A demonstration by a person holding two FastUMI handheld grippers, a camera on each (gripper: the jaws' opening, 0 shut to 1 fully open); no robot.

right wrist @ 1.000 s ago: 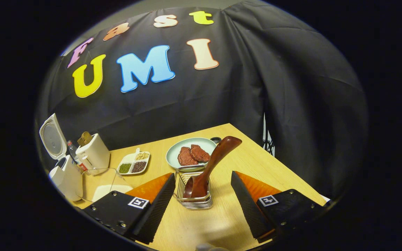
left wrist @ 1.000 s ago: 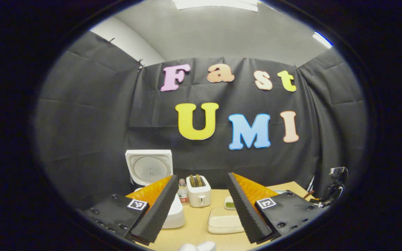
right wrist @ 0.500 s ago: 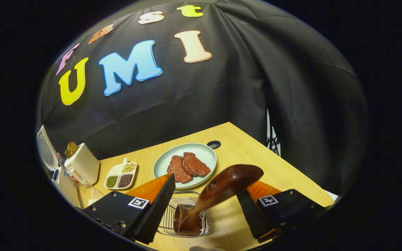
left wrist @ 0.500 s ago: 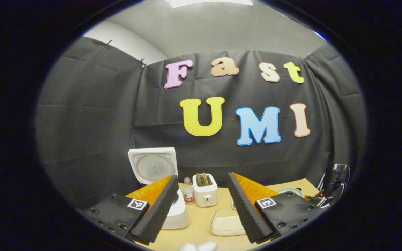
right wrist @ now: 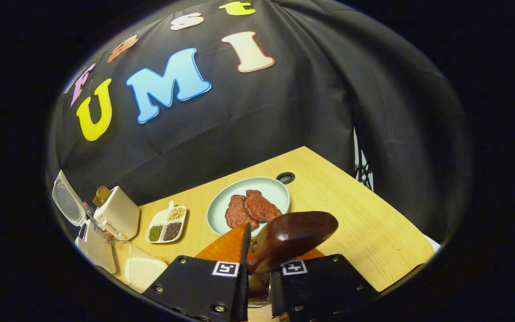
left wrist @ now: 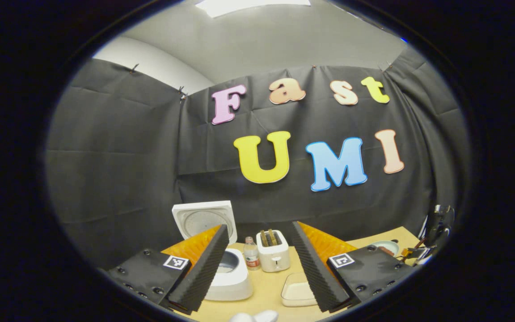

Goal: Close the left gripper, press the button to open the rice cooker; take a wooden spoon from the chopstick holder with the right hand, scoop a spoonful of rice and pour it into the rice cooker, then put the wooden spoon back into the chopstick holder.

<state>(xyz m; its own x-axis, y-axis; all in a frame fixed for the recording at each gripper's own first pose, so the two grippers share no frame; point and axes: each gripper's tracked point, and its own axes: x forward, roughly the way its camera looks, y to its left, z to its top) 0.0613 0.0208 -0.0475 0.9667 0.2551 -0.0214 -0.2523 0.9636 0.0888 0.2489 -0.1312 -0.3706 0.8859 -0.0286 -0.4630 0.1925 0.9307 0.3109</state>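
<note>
Clamping my right gripper [right wrist: 257, 264] on the wooden spoon [right wrist: 291, 237] near its handle end, stiff, light, probably slick; left gripper [left wrist: 259, 264] jaws apart.

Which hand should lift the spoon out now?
The right one. Its hand-held gripper is closed on the spoon. The left hand-held gripper is open, facing the rice cooker, whose lid is up.

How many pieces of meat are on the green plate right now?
2: the pieces of meat lie side by side on the green plate, the left piece touching the right piece. The wooden spoon may hide part of one.
</note>
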